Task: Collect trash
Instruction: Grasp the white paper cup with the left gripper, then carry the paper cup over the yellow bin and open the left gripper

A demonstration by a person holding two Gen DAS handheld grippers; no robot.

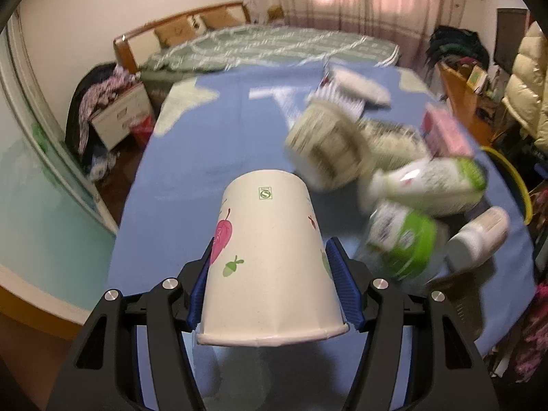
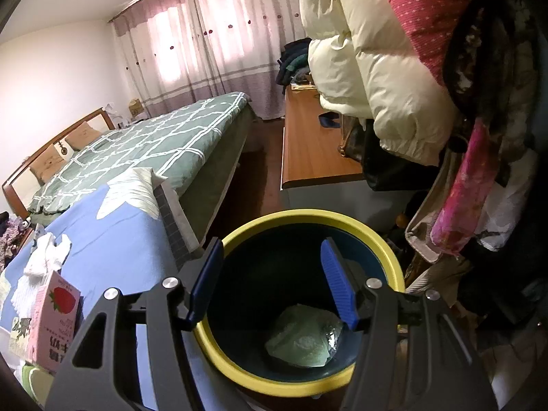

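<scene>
The paper cup (image 1: 270, 257) carries a small green square logo near its base, a pink leaf and a green acorn print; the logo's lettering is too small to read. The pink carton (image 2: 53, 322) at the desk edge shows a strawberry picture and red Chinese characters, upside down in the right wrist view.

The left hand-held gripper (image 1: 272, 284) clamps the cup between its blue pads, one on each side of the wall, with the rim toward the camera and the base pointing away. Just beyond and to the right lies a blurred heap of trash: a printed cup or tub (image 1: 325, 150), white bottles with green labels (image 1: 435, 185), probably dairy drinks, and the pink carton (image 1: 445, 130).

The right hand-held gripper (image 2: 270, 284) hangs with its jaws wide and nothing between them, above a dark bin with a yellow rim (image 2: 387, 250); a pale green wrapper (image 2: 304, 339) lies at the bin's bottom.

The desk (image 1: 191, 157) wears a blue cloth. Behind it stand a bed (image 2: 144, 144) with a green checked quilt, pink curtains (image 2: 205, 37), and a cream padded coat (image 2: 370, 51) hanging at right.
</scene>
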